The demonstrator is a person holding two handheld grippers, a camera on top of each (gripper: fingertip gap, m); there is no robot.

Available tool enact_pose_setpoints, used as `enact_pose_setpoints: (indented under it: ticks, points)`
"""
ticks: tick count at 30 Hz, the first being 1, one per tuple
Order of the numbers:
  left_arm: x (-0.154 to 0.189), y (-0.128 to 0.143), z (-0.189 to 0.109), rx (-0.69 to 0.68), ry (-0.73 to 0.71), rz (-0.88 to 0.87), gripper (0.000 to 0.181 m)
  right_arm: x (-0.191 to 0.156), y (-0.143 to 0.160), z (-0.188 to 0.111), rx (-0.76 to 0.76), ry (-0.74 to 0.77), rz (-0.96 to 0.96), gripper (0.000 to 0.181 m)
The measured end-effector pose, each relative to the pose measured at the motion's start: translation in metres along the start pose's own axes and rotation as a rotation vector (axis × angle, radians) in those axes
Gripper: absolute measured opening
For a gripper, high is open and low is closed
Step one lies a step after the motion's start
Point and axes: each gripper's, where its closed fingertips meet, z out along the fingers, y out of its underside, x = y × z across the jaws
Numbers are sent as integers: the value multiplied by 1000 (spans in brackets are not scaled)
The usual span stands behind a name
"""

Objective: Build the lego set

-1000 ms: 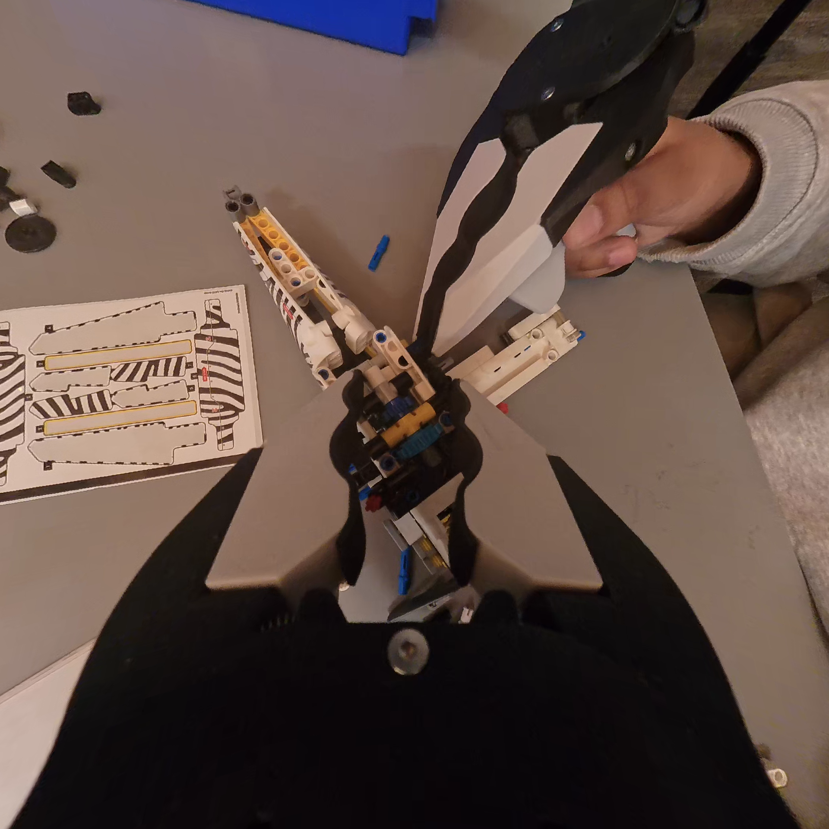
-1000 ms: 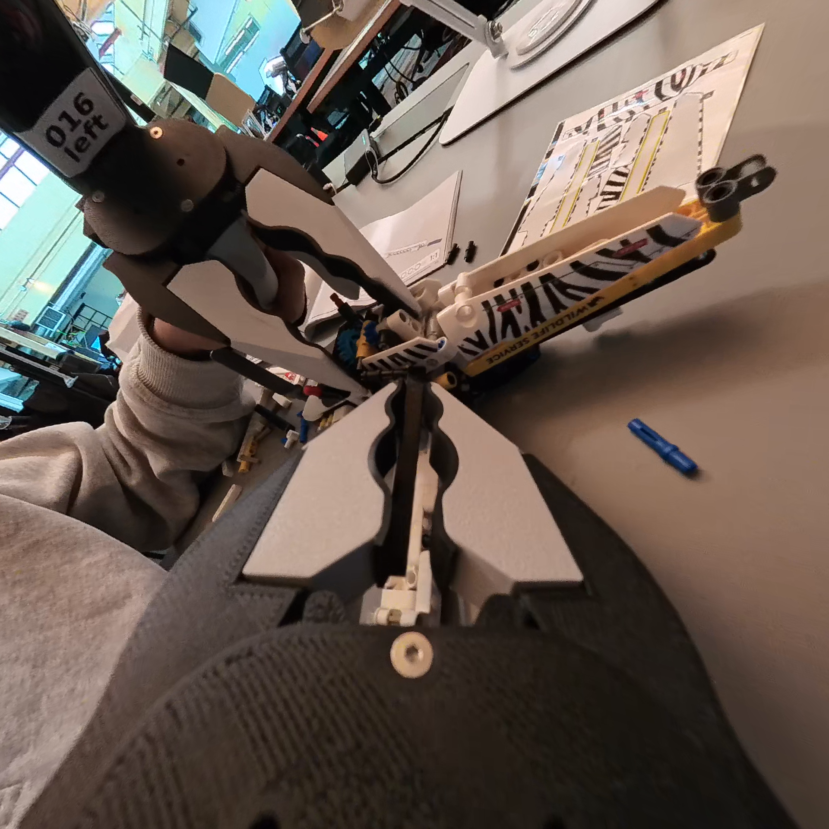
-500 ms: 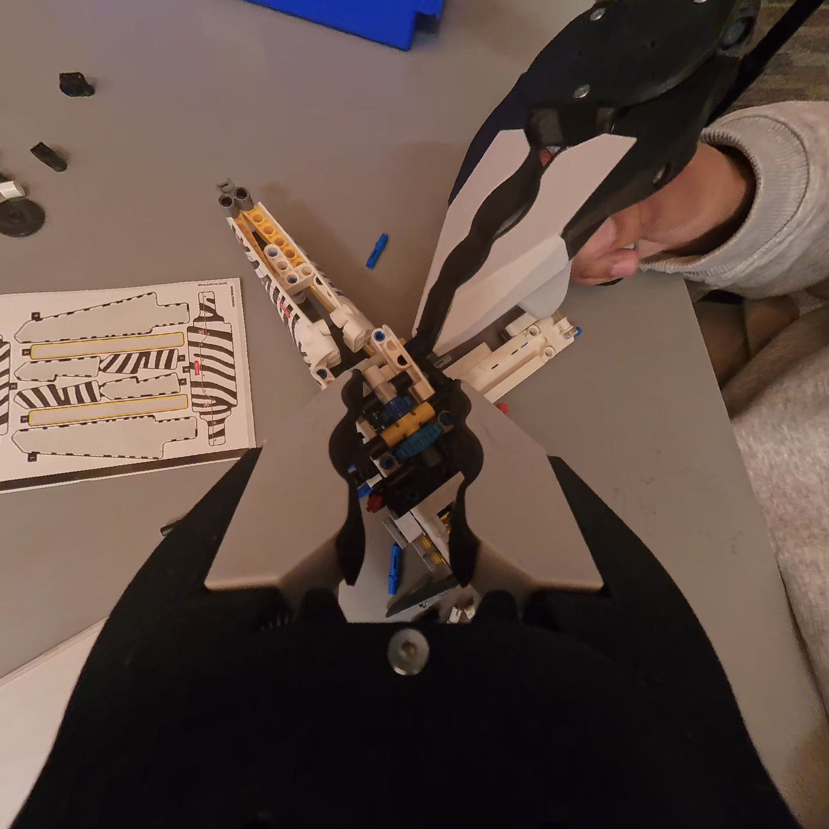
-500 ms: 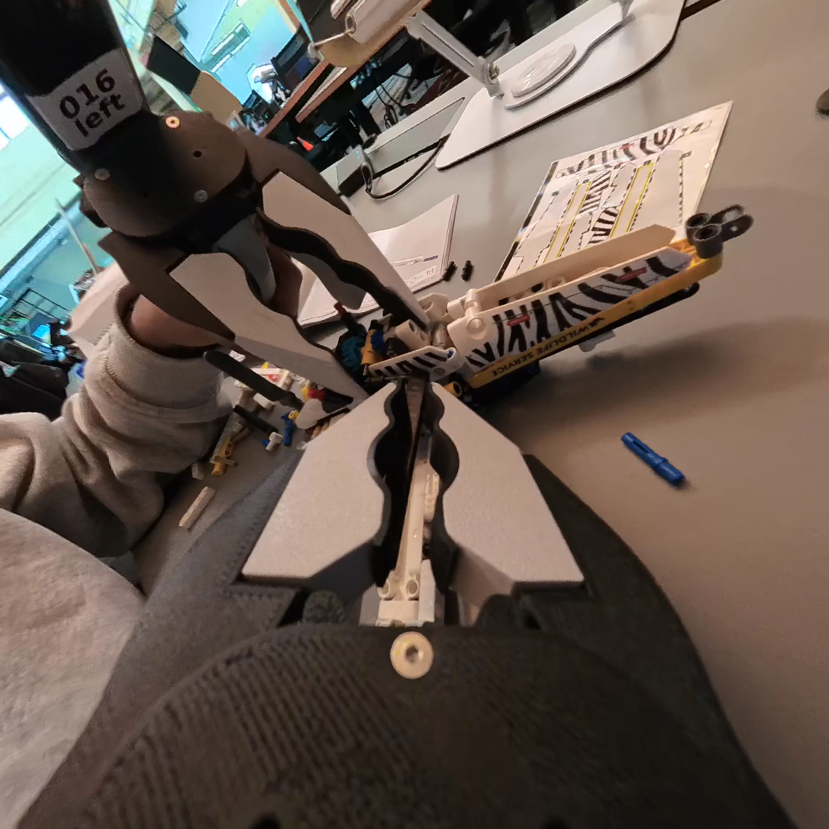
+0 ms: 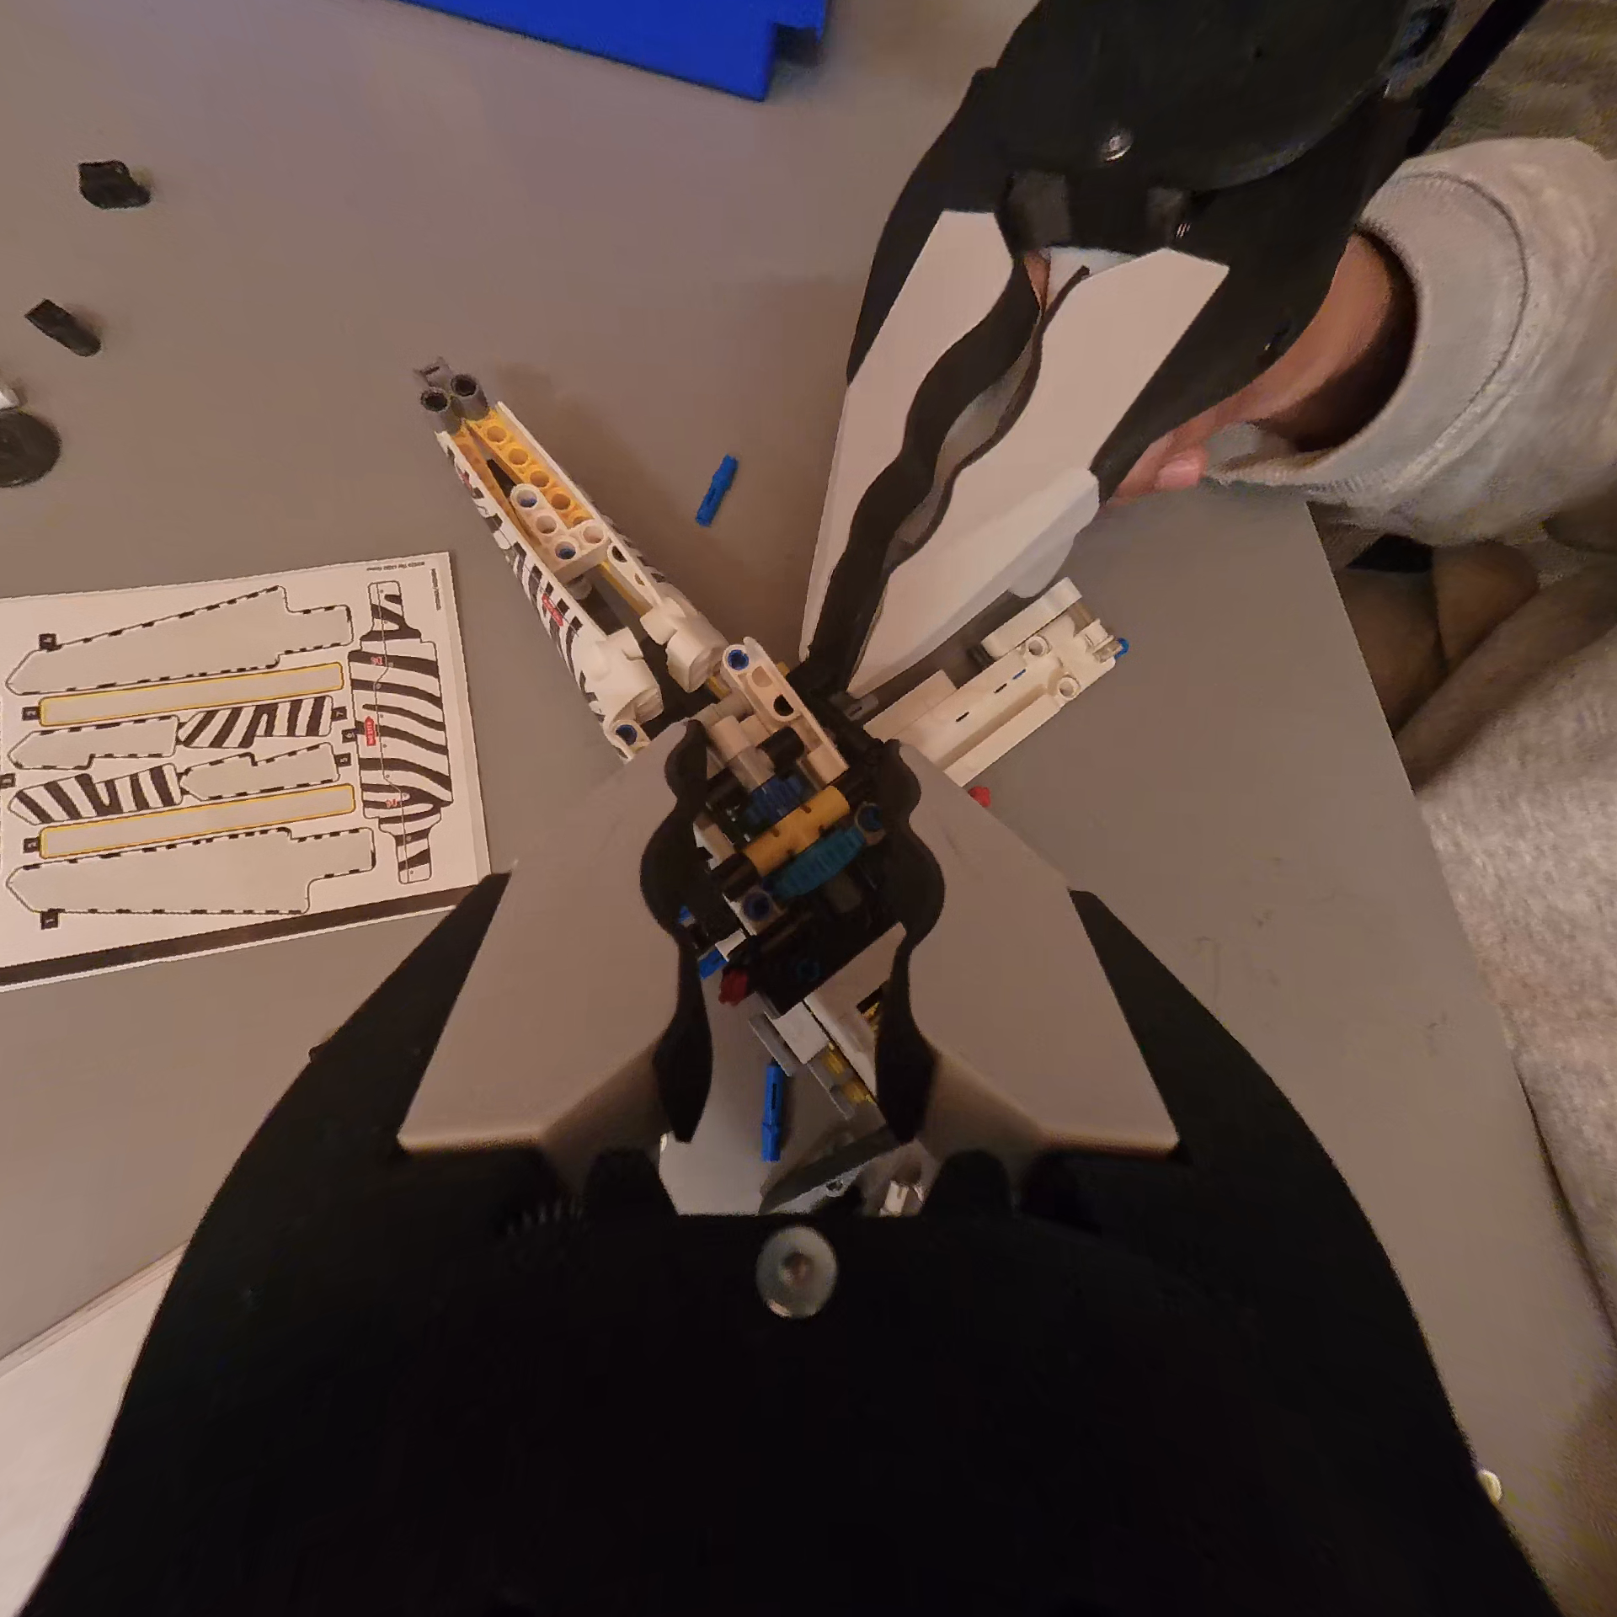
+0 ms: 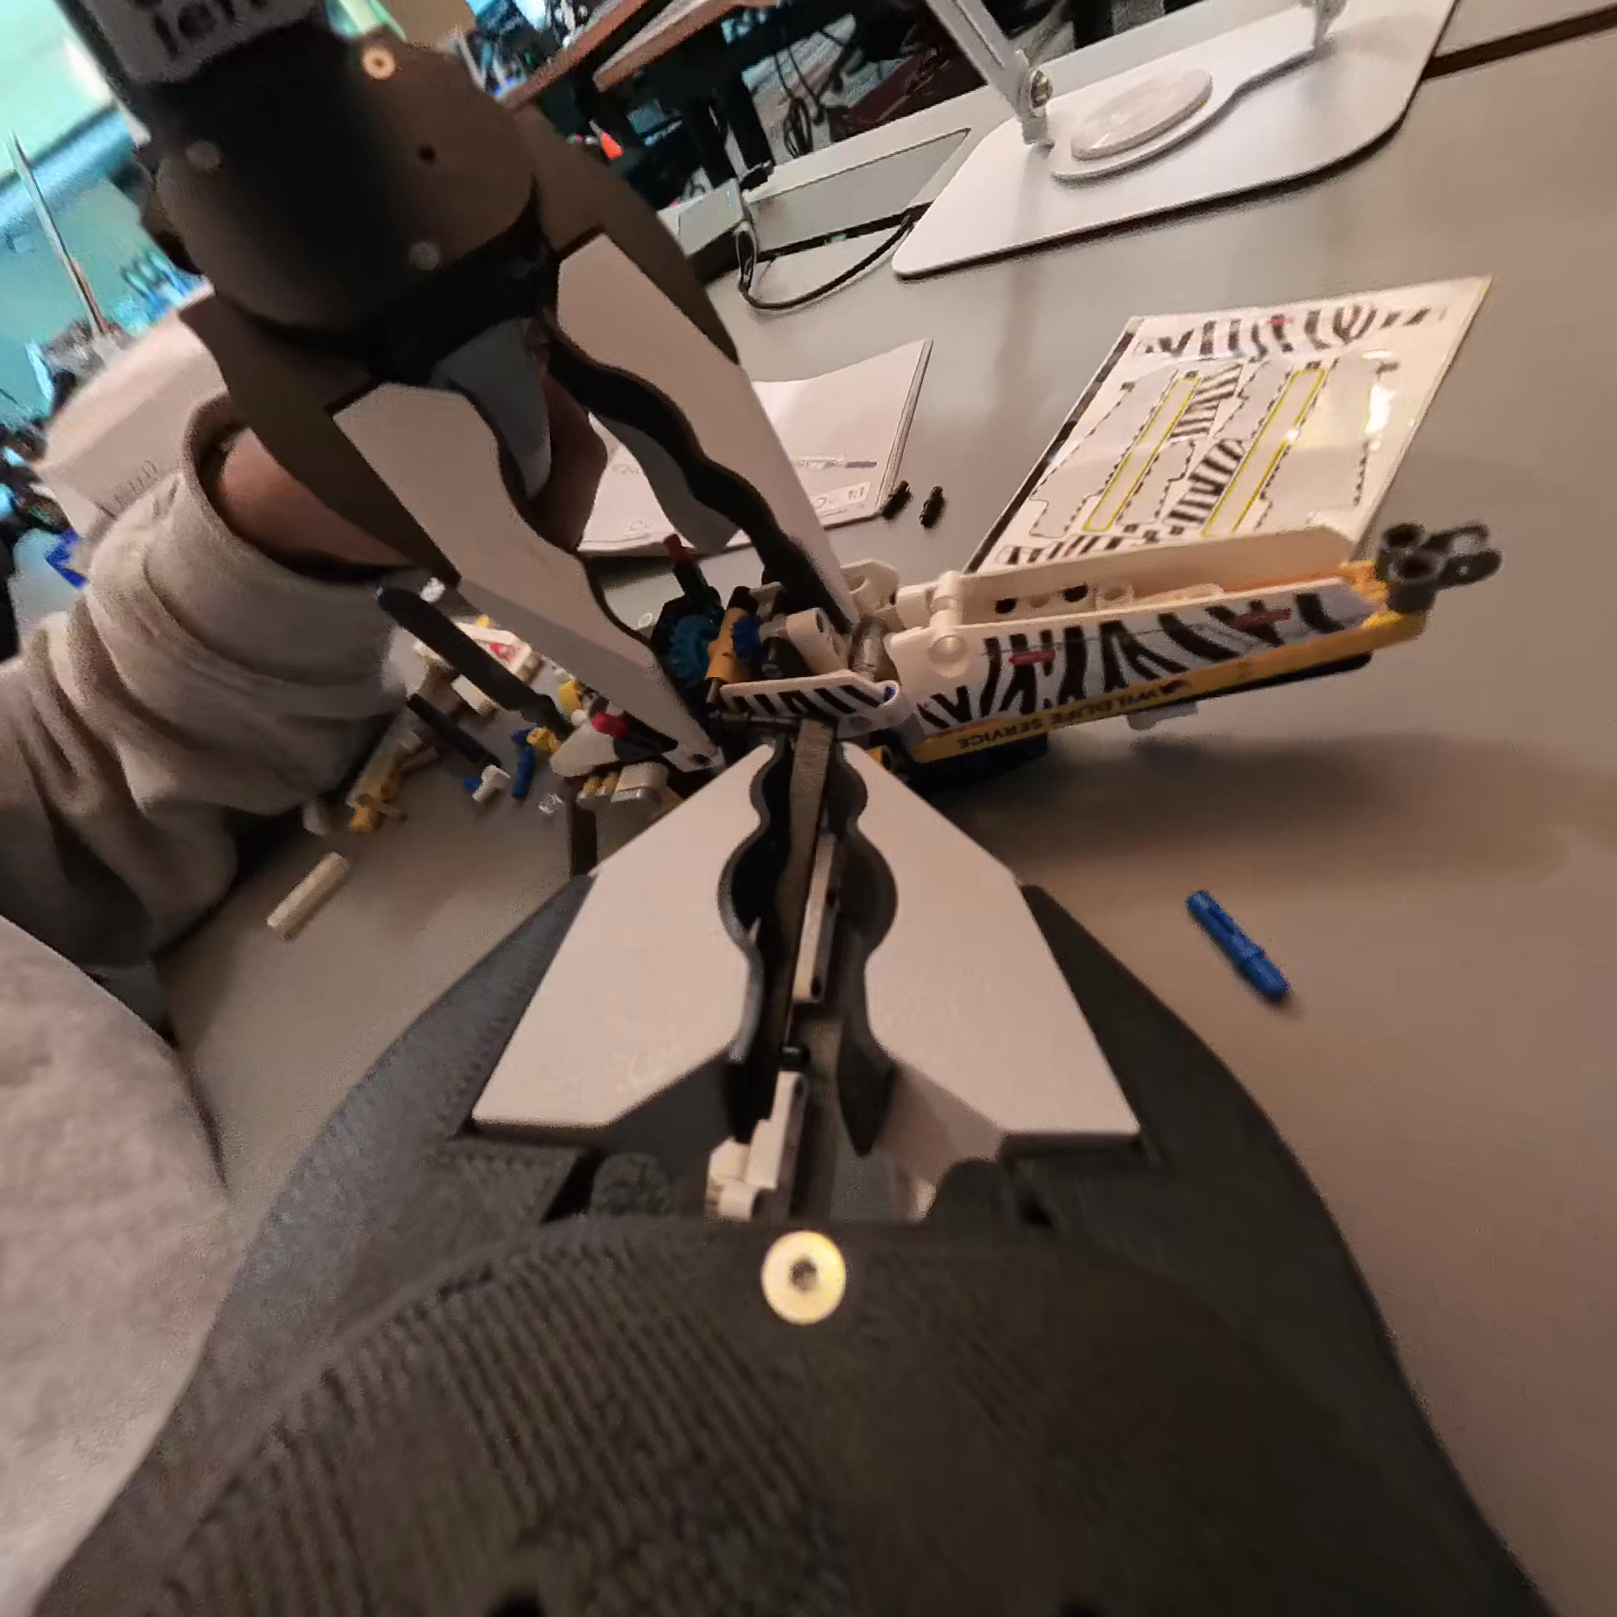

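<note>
Lego model (image 5: 787,840), white with zebra-stripe panels and a yellow beam, sits on the grey table (image 5: 1225,875) beside the sticker sheet (image 5: 219,752); its geared core is clamped between the 2 fingers of the left gripper (image 5: 792,770). Right gripper (image 6: 809,752) is pinched nearly closed on a thin white side section of the model, tips meeting the striped panel. 1 loose blue pin (image 6: 1238,956) lies apart on the table.

A grey surface (image 5: 262,289) carries a zebra-striped sticker sheet (image 5: 227,761) at frame left, a loose blue pin (image 5: 716,502) near centre, black pieces (image 5: 109,184) upper left, and a blue tray (image 5: 665,39) at the top edge.
</note>
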Motion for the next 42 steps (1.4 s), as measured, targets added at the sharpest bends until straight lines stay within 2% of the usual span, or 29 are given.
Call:
enact_pose_setpoints:
  ticks: [3, 15, 24, 29, 34, 42]
  points:
    - [0, -1, 1, 3, 1, -4, 38, -6, -1, 1, -1, -30, -34, 7]
    - [0, 1, 0, -5, 10, 6, 38, -7, -1, 2, 6, 18, -94, 7]
    - [-2, -1, 0, 27, 18, -20, 38, -4, -2, 1, 6, 0, -57, 7]
    - [-2, -1, 0, 25, 6, -16, 38, -1, -2, -12, -8, -46, -61, 20]
    - [-2, -1, 0, 29, 8, -20, 38, 2, 3, -31, -65, -69, -36, 28]
    - [-2, -1, 1, 26, 1, -21, 37, 12, 30, -29, -231, 6, -110, 11]
